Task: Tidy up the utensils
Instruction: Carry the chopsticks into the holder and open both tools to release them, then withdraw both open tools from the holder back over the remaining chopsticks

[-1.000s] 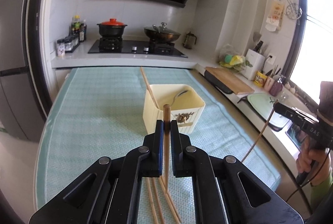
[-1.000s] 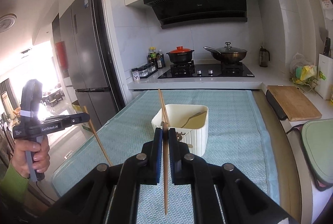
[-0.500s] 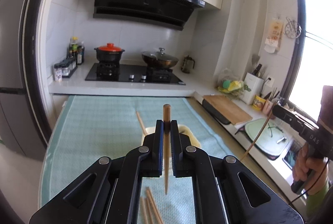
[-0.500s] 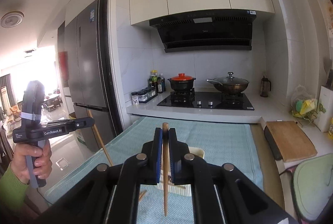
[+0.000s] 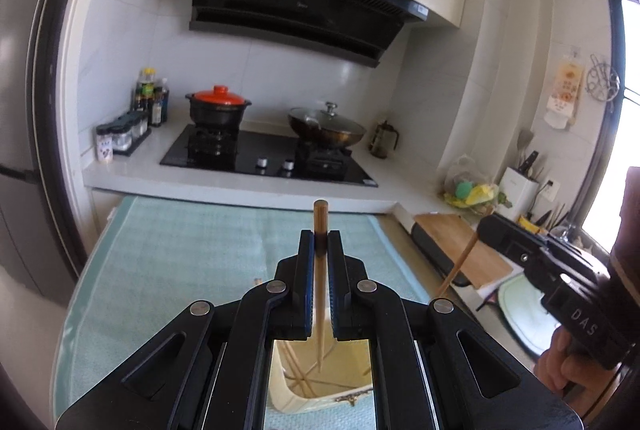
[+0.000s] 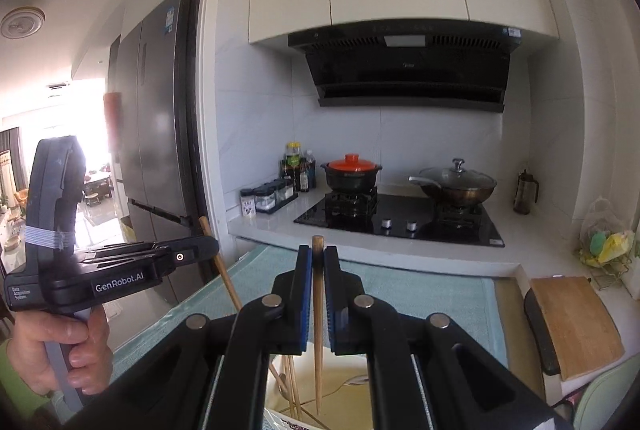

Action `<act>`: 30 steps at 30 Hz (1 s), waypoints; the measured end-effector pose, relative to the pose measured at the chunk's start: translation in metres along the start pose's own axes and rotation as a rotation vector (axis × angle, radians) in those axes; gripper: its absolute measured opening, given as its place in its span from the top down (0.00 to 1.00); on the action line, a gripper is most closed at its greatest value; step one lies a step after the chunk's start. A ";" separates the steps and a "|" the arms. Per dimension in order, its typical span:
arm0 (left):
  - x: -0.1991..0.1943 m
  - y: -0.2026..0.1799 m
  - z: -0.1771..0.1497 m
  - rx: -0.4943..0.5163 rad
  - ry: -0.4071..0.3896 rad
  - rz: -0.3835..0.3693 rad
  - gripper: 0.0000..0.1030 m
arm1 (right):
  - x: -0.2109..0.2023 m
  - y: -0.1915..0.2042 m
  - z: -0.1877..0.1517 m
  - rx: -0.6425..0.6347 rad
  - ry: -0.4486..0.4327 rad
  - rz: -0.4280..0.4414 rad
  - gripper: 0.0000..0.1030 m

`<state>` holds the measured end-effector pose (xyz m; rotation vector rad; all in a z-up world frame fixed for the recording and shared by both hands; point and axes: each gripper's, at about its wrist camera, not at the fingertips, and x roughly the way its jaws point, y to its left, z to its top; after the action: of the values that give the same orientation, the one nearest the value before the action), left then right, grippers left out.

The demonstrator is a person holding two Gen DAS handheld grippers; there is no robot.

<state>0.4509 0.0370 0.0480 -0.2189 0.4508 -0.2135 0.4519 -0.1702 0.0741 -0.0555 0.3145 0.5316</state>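
In the left wrist view my left gripper (image 5: 320,238) is shut on an upright wooden chopstick (image 5: 319,282). Its tip hangs over the mouth of the cream utensil holder (image 5: 352,386), which shows below between the gripper's arms with several chopsticks (image 5: 294,370) inside. My right gripper (image 6: 318,254) is likewise shut on an upright chopstick (image 6: 317,342) above the same holder (image 6: 348,382). Each view also shows the other gripper from the side: the right one (image 5: 486,228) with its slanted chopstick (image 5: 458,268), and the left one (image 6: 208,242) with its chopstick (image 6: 224,276).
A teal cloth (image 5: 180,270) covers the table. Behind it the white counter carries a black hob (image 5: 264,154), a red-lidded pot (image 5: 218,108), a lidded wok (image 5: 328,126) and spice jars (image 5: 120,138). A wooden cutting board (image 6: 572,322) lies right; a fridge (image 6: 152,134) stands left.
Both grippers rose and moved forward with their chopsticks. The holder, earlier ahead on the cloth, now lies directly beneath them. The loose chopsticks on the cloth dropped out of sight.
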 end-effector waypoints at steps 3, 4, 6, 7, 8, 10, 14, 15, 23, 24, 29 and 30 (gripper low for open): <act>0.030 0.007 -0.017 -0.013 0.073 0.017 0.96 | 0.041 -0.006 -0.024 0.031 0.106 0.041 0.94; 0.038 0.009 -0.023 -0.014 0.098 0.022 0.96 | 0.053 -0.007 -0.033 0.043 0.137 0.054 0.94; 0.054 0.011 -0.032 -0.009 0.144 0.030 0.96 | 0.073 -0.009 -0.048 0.060 0.184 0.064 0.94; 0.060 0.011 -0.036 -0.005 0.164 0.034 0.96 | 0.081 -0.010 -0.054 0.068 0.200 0.069 0.94; 0.065 0.012 -0.040 -0.001 0.182 0.036 0.96 | 0.087 -0.012 -0.058 0.079 0.211 0.076 0.94; 0.072 0.012 -0.045 0.002 0.205 0.049 0.95 | 0.098 -0.015 -0.060 0.103 0.223 0.089 0.93; 0.063 0.017 -0.041 -0.014 0.224 0.055 0.78 | 0.105 -0.018 -0.051 0.121 0.232 0.084 0.80; 0.056 0.018 -0.038 -0.017 0.217 0.053 0.71 | 0.100 -0.016 -0.046 0.119 0.220 0.086 0.76; -0.052 0.022 -0.026 0.082 0.198 0.062 0.31 | 0.005 0.010 -0.012 0.022 0.115 0.093 0.52; -0.068 0.021 -0.031 0.110 0.199 0.066 0.28 | -0.011 0.014 -0.015 0.013 0.111 0.097 0.51; -0.133 0.018 -0.082 0.205 0.229 0.087 0.18 | -0.080 0.028 -0.057 -0.041 0.148 0.081 0.50; -0.143 0.017 -0.096 0.206 0.243 0.081 0.18 | -0.091 0.030 -0.070 -0.049 0.153 0.068 0.50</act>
<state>0.2843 0.0737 0.0172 0.0279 0.6731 -0.2059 0.3426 -0.1983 0.0367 -0.1337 0.4542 0.6038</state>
